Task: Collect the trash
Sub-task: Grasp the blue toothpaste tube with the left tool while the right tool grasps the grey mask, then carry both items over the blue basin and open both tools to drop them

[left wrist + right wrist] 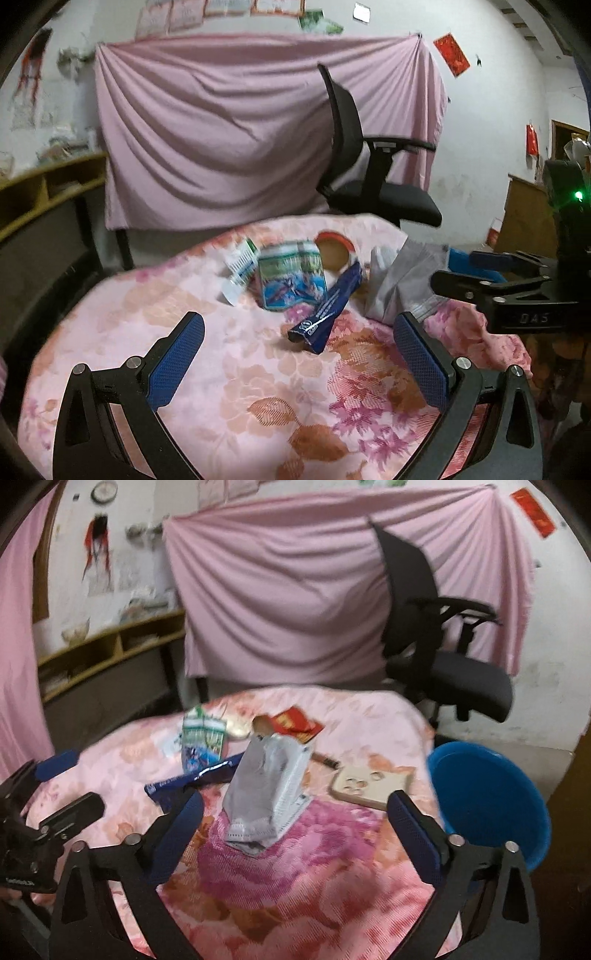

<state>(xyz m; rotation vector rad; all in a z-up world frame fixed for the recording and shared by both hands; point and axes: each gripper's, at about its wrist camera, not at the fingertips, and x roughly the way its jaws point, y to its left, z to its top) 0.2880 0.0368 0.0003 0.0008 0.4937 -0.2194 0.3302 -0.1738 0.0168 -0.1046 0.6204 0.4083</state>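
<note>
Left gripper and right gripper hover, fingers spread wide

Glossy blue wrapper on matt woven floral tablecloth.

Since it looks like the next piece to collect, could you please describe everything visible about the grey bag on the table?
The grey bag is crumpled, thin, plastic-looking film with a white printed panel on one side. It stands slumped, mouth upward, on the floral tablecloth, beside the dark blue wrapper. It sits ahead of the open right gripper, untouched.
</note>
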